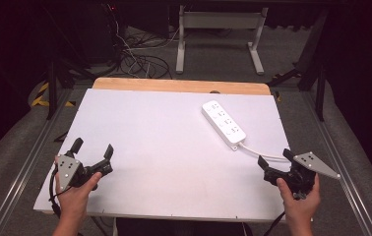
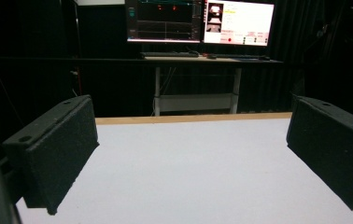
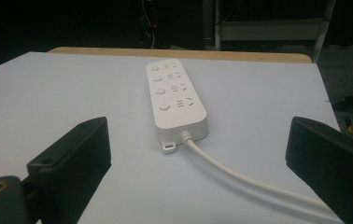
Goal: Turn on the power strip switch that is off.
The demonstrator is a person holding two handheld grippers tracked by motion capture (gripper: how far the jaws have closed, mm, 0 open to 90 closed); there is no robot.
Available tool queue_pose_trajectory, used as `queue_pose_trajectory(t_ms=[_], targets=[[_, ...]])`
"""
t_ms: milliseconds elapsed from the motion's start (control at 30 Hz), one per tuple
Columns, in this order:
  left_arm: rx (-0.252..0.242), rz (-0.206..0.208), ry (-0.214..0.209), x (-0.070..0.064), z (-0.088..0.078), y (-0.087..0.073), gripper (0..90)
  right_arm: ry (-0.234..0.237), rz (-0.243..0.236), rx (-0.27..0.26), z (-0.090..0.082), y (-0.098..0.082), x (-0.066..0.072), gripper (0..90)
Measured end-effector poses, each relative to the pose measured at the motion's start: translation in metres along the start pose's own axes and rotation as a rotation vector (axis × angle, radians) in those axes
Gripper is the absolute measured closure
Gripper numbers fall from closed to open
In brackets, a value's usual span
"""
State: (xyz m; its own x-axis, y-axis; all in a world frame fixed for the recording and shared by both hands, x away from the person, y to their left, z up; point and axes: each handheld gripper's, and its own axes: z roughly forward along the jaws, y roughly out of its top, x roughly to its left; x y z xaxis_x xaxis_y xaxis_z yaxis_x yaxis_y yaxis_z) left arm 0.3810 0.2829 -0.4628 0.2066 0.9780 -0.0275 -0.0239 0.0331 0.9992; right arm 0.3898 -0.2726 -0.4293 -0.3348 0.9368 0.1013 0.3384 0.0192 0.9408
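A white power strip (image 1: 223, 121) lies flat on the white table top (image 1: 164, 147), towards the right rear, with several sockets and round buttons on its face (image 3: 174, 95). Its white cable (image 1: 260, 153) runs from the near end towards the front right (image 3: 240, 175). My right gripper (image 1: 275, 158) is held at the front right of the table, jaws wide open, nothing between them, pointing at the strip from a short way off (image 3: 198, 158). My left gripper (image 1: 93, 147) is at the front left, also open and holding nothing (image 2: 191, 158), over bare table.
A wooden edge (image 1: 181, 86) runs along the table's far side. Beyond it stand a white desk frame (image 1: 218, 34) and loose cables on the floor (image 1: 139, 59). In the left gripper view, lit monitors (image 2: 200, 21) stand on a desk behind the table.
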Motion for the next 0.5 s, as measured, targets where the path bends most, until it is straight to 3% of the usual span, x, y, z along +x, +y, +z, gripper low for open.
queue_pose_trajectory(t_ms=[500], targets=[[0.001,0.001,-0.006,-0.0011,0.0018,0.0001,2.3,-0.013,0.004,-0.012,-0.0037,0.0011,0.0009,6.5]])
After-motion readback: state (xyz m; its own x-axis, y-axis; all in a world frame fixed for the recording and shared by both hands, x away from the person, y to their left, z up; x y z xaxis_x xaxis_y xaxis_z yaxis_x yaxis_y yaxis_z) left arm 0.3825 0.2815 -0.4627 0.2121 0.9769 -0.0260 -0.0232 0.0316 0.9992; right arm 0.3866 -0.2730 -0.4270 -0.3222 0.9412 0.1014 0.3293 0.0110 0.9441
